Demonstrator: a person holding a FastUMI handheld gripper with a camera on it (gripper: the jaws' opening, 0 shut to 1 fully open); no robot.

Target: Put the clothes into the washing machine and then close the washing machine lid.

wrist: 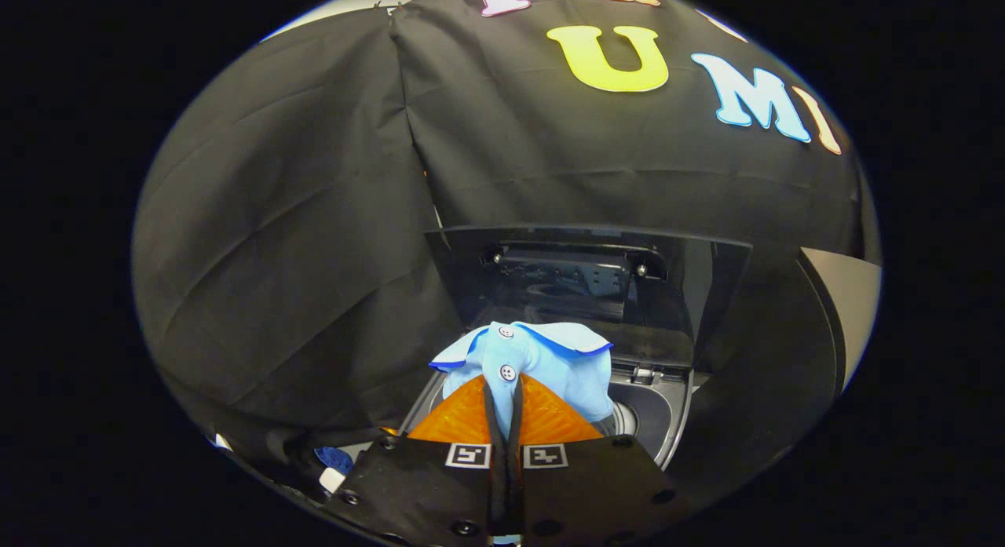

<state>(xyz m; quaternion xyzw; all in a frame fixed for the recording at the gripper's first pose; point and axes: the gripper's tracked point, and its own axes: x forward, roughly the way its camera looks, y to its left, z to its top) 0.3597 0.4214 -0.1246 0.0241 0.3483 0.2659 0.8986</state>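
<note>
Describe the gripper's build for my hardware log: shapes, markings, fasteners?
The gripper has two wedge-shaped fingers with ribbed faces, tapering forward. Each sits on a flat black plate carrying a square black-and-white marker, with round screw heads along the plates. The fingers are pinched shut on a shirt.

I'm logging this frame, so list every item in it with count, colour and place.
Shirt: one, light blue with darker collar trim, pinched between the fingers, hanging over the washer opening.
Washer: one, dark grey, below and ahead of the fingers, drum open.
Lid: one, black, raised upright behind the shirt.
Cloth wall: one, black, behind the washer.
Gripper: one, fingers closed on the shirt.
</note>
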